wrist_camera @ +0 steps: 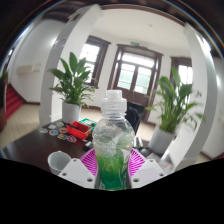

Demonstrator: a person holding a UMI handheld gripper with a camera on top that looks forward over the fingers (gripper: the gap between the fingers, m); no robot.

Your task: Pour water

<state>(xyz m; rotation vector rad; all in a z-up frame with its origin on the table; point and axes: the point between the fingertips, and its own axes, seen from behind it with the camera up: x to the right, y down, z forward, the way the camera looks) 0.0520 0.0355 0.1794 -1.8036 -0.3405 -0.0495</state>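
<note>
A clear plastic bottle stands upright between the two fingers of the gripper, its white screw cap still on and its top rising well above the fingertips. The lower part of the bottle is filled with a green liquid, while the upper part looks clear and shows ribbed moulding below the neck. The pink pads on the inner faces of the fingers sit close against the bottle's sides on both left and right, so the jaws are drawn narrow and appear to be clamped on the bottle, holding it. The white finger bodies spread out to either side beneath it. Just beyond the bottle and to its left lies a dark table with a scatter of small things on it: a red and green flat box and several small round pieces that are too small to make out. Farther back, a leafy green plant in a white pot stands left of the bottle, and a second potted plant with long leaves stands to its right. Behind both plants is a pale wall with dark-framed windows or glazed doors, bright with daylight, and a red strip shows at the far left side of the room
</note>
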